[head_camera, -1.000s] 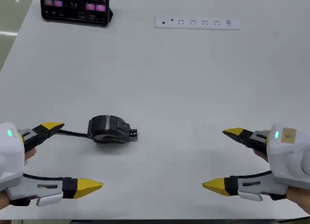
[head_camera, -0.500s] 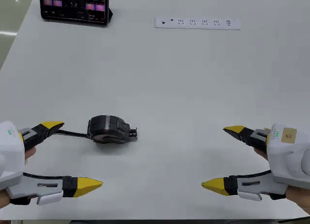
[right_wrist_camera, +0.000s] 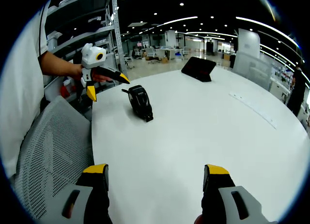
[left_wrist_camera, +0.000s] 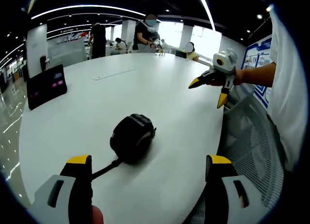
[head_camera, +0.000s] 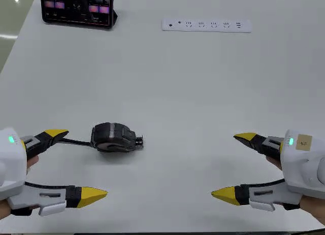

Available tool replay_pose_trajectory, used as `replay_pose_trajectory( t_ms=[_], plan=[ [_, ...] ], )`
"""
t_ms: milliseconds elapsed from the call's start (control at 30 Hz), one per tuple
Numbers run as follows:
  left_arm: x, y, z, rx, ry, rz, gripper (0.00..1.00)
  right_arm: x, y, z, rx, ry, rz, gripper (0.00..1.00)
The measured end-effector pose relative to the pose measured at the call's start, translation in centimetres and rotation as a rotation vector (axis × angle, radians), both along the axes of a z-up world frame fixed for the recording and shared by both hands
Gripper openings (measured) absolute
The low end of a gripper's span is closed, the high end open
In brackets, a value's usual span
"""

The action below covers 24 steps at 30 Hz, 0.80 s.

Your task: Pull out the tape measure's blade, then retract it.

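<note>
A black tape measure [head_camera: 114, 137] lies on the white table [head_camera: 193, 93], its blade tip pointing right and a black strap trailing left. It sits in the middle of the left gripper view [left_wrist_camera: 133, 138] and at upper left in the right gripper view [right_wrist_camera: 140, 102]. My left gripper [head_camera: 81, 164] is open at the table's near left, just left of the tape measure, holding nothing. My right gripper [head_camera: 234, 166] is open at the near right, well apart from it. The right gripper [left_wrist_camera: 209, 91] shows in the left gripper view; the left gripper [right_wrist_camera: 104, 83] shows in the right gripper view.
A dark tablet [head_camera: 78, 6] stands at the far left of the table. A white power strip [head_camera: 206, 25] lies at the far middle. A grey mesh chair [right_wrist_camera: 46, 151] stands beside the table edge. People stand in the background beyond the table.
</note>
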<state>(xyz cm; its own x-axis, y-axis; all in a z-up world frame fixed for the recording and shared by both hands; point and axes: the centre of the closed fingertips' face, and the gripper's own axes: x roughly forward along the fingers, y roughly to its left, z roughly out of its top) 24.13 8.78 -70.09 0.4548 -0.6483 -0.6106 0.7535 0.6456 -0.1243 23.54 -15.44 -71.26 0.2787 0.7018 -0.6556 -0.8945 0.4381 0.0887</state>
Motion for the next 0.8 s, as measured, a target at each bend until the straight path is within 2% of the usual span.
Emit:
replay_pose_trajectory(
  t_ms=[300,433,800],
  plan=[
    [0.0,-0.2,-0.1,0.001,0.002,-0.005,0.95,0.0,0.1,-0.1,-0.001,0.003,0.003,0.79],
    [0.1,-0.1,-0.4,0.015,0.003,-0.011,0.96,0.4,0.3,-0.1,0.001,0.001,0.008,0.79],
    [1.3,-0.2,-0.6,0.038,0.008,-0.053,0.92,1.7,1.9,-0.3,-0.009,-0.013,0.06,0.79]
  ],
)
